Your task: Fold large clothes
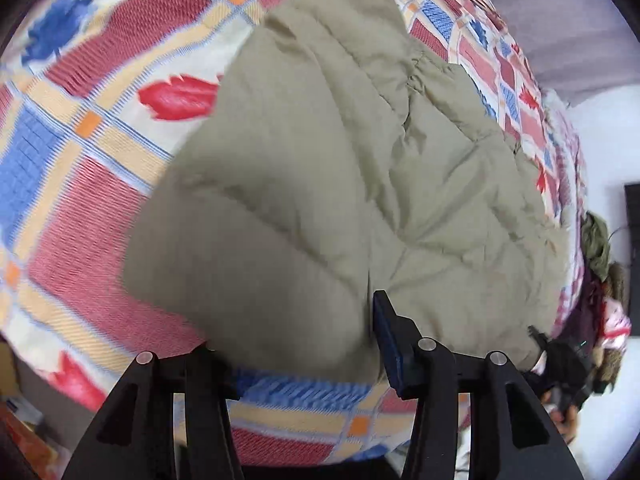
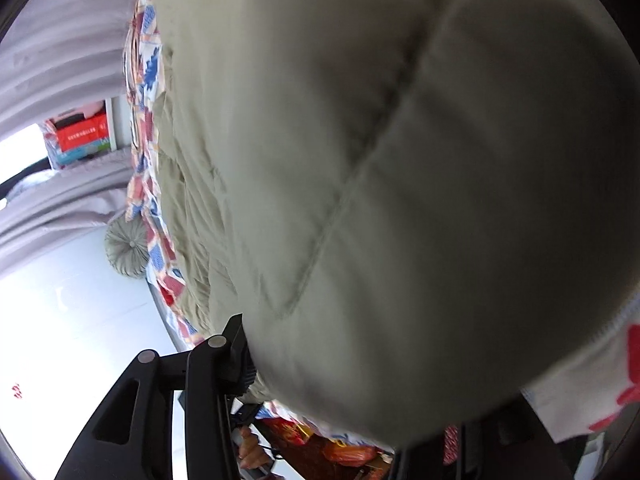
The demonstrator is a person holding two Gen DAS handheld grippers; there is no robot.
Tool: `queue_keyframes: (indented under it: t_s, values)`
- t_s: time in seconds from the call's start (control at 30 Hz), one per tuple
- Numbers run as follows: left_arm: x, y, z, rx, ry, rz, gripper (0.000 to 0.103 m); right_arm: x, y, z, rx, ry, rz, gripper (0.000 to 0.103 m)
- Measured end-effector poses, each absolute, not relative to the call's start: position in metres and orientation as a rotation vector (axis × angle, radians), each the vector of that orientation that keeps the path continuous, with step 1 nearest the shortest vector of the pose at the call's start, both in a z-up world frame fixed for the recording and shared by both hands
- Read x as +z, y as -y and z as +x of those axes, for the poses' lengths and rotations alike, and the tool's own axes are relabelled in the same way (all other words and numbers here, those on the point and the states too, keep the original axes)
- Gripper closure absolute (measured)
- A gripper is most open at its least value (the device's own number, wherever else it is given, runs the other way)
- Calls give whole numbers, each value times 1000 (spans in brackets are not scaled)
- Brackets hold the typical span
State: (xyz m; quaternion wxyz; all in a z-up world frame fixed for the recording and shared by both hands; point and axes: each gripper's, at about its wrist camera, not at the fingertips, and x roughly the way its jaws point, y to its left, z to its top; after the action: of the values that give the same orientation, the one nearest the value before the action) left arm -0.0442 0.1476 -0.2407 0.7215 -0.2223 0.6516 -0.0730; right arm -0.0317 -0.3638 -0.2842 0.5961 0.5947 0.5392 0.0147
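A large khaki quilted jacket [image 1: 320, 168] lies spread on a bed with a red, blue and cream patterned sheet [image 1: 68, 152]. My left gripper [image 1: 296, 340] is at the jacket's near edge; its right finger [image 1: 390, 340] shows beside the cloth and the left one is under the fabric, so the jaws stand wide with cloth between them. In the right wrist view the jacket [image 2: 400, 160] fills the frame. My right gripper [image 2: 340, 364] is buried in it; only the left finger [image 2: 236, 352] shows, pressed against the fabric.
The other hand-held gripper [image 1: 564, 360] shows at the bed's right edge, next to a heap of clothes [image 1: 600, 256]. A grey curtain [image 2: 52, 60], a round grey cushion [image 2: 128, 246] and a shelf with red boxes [image 2: 80, 136] are left of the bed.
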Motion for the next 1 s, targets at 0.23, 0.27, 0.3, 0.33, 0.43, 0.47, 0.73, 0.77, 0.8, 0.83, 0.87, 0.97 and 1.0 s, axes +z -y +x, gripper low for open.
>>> queue_keyframes:
  t_s: [0.23,0.27,0.3,0.33,0.43,0.47,0.73,0.77,0.8,0.83,0.87,0.97,1.0]
  values:
    - [-165,-172,-47,-135,-1339,-311,52,-220,370,-41,88,-1330,1138,51]
    - [-156,-172,-43,-143,-1313,-308,52,-208,368,-37,119,-1322,1107,52]
    - [-150,-169,-37,-157,-1293,-307,52,-198,368,-33,147,-1306,1078,53]
    - [-145,-161,-27,-182,-1274,-306,52,-187,366,-28,174,-1283,1041,59]
    - [-146,-128,4,-275,-1243,-297,52,-169,361,-18,186,-1236,926,66]
    - [-149,-113,16,-294,-1247,-275,52,-165,352,-2,177,-1230,882,67]
    - [-179,6,83,-464,-1192,-216,52,-168,280,67,187,-1209,536,72]
    - [-189,13,91,-448,-1196,-202,52,-173,270,78,192,-1211,505,72]
    - [-200,20,97,-435,-1206,-185,52,-178,262,85,202,-1214,499,72]
    - [-212,25,104,-421,-1213,-158,52,-189,258,93,211,-1219,489,72]
    - [-224,28,110,-409,-1224,-137,52,-196,255,98,209,-1225,470,72]
    - [-258,30,127,-387,-1255,-143,52,-232,249,111,191,-1262,421,74]
    - [-265,30,131,-384,-1257,-143,52,-243,247,117,186,-1269,415,78]
